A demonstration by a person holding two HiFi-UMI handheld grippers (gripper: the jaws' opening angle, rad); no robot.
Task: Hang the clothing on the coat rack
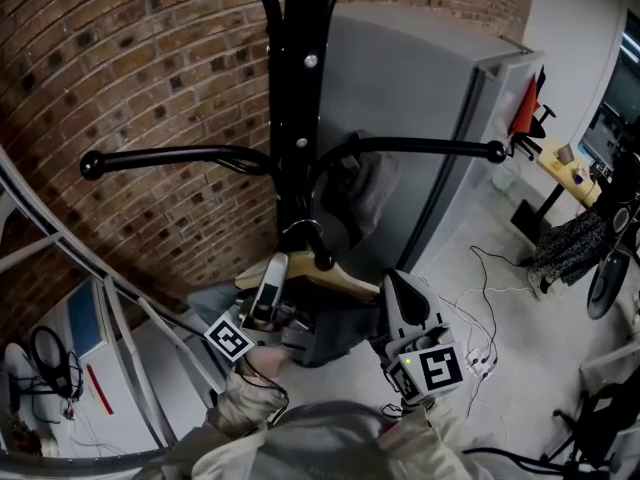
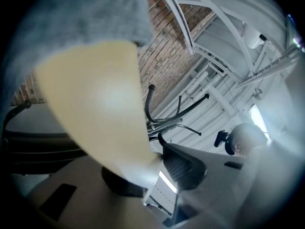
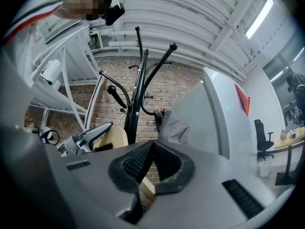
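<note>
I'm grasping the wooden hanger (image 1: pixel 318 271) at both ends, left tongs (image 1: pixel 274 268) and right tongs (image 1: pixel 396 286) clenching it, with the gray garment (image 1: pixel 330 336) hanging below (hook just beside the coat rack (image 1: pixel 297 118) pole).

**The rack ahead of me, the floor to my right**

The black coat rack (image 1: pixel 298 118) stands in front of me, close to the brick wall (image 1: pixel 150 68), with arms reaching left and right. A grey garment (image 1: pixel 368 190) hangs from it just right of the pole. To my right, the pale floor (image 1: pixel 510 268) carries loose white cables (image 1: pixel 487 303) and, nearer, a white power strip (image 1: pixel 480 361).
</note>
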